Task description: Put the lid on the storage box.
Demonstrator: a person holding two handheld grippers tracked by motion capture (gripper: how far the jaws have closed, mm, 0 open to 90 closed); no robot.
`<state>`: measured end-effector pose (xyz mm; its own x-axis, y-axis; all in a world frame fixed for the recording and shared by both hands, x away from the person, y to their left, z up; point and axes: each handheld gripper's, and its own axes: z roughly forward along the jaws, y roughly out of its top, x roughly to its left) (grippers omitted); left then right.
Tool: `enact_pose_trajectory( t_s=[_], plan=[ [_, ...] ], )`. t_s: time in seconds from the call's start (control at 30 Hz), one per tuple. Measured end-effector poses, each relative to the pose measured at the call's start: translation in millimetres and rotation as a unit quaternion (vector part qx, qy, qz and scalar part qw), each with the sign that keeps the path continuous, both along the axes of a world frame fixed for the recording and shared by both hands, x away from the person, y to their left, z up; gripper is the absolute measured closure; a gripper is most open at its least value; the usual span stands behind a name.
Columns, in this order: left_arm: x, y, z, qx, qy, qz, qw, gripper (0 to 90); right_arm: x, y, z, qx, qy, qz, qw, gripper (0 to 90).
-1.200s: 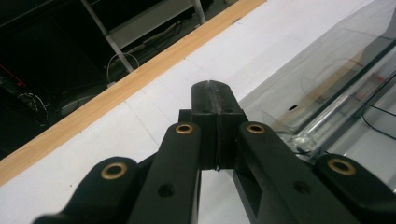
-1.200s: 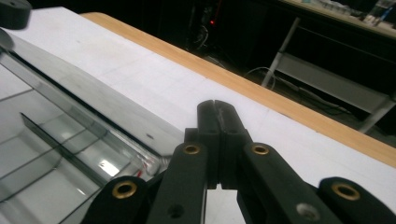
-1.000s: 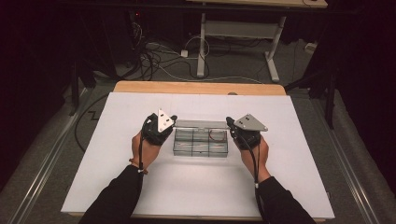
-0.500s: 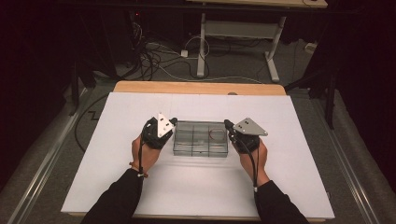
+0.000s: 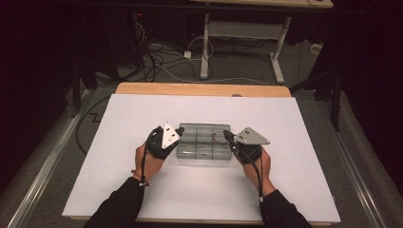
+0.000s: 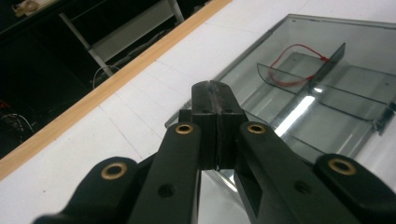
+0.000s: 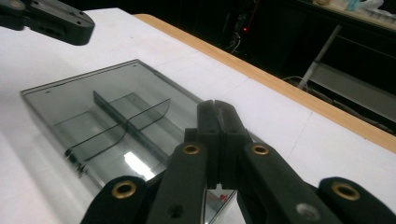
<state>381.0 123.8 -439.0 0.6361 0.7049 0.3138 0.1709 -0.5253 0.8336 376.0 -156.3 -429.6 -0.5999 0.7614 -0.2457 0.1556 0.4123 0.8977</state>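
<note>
High view: clear plastic organizer box sits mid-table on the white sheet, left gripper at its left end, right gripper at its right end, both w/ tips right at the box edge. Left gripper view: jaws pressed together, nothing btwn them, tip over the box's near corner; a red string loop lies in one compartment. Right gripper view: jaws closed tight too, empty, tip above the box rim, dividers visible inside
</note>
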Motion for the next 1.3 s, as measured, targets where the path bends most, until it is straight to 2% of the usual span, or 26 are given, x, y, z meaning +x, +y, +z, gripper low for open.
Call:
enact_pose_trajectory(
  t_s=[0.23,0.37,0.4,0.5,0.53,0.63,0.7,0.83,0.93,1.07,1.1,1.23,1.3],
  plan=[
    [-8.1,4.0,-5.5,-0.012,0.01,-0.03,0.9994,87.6,-8.1,-6.7,-4.6,0.0,0.017,0.025,0.9995,90.0],
    [-10.9,4.3,-8.0,-0.013,0.013,-0.037,0.9991,87.4,-10.6,-8.6,-9.2,0.001,0.026,0.039,0.9989,89.9],
    [-11.4,5.2,-8.3,-0.012,0.015,-0.04,0.999,84.1,-11.3,-8.4,-9.9,-0.002,0.026,0.041,0.9988,87.6],
    [-12.9,7.7,-9.1,-0.014,0.017,-0.044,0.9988,83.8,-14.6,-7.8,-11.9,-0.005,0.027,0.049,0.9984,87.6],
    [-13.1,8.3,-9.2,-0.014,0.017,-0.045,0.9988,83.7,-15.1,-7.9,-12.4,-0.007,0.026,0.051,0.9984,84.8],
    [-13.5,10.1,-8.7,-0.016,0.015,-0.046,0.9987,77.8,-16.5,-7.7,-12.8,-0.007,0.021,0.05,0.9985,81.1],
    [-14.1,10.7,-7.5,-0.017,0.011,-0.046,0.9987,74.4,-16.6,-7.5,-12.8,-0.005,0.02,0.049,0.9986,75.6],
    [-14.0,9.8,-7.3,-0.01,0.014,-0.054,0.9984,60.3,-16.8,-6.6,-12.7,-0.003,0.013,0.043,0.999,64.5],
    [-14.2,7.4,-7.5,-0.006,0.013,-0.056,0.9983,48.6,-16.7,-5.9,-13.1,0.0,0.01,0.037,0.9993,49.1],
    [-14.5,4.5,-7.8,-0.006,0.012,-0.062,0.998,33.6,-16.6,-5.8,-13.9,0.013,0.002,0.027,0.9996,35.3],
    [-14.3,3.0,-8.6,-0.001,0.015,-0.061,0.998,28.3,-16.3,-5.7,-13.9,0.014,0.002,0.026,0.9996,31.8],
    [-14.8,-1.2,-11.7,0.002,0.024,-0.063,0.9977,19.4,-17.4,-4.1,-13.2,0.016,-0.004,0.024,0.9996,21.1],
    [-15.6,-1.2,-11.7,-0.005,0.027,-0.07,0.9971,19.2,-18.7,-3.4,-12.2,0.02,-0.006,0.029,0.9994,19.6]
  ],
)
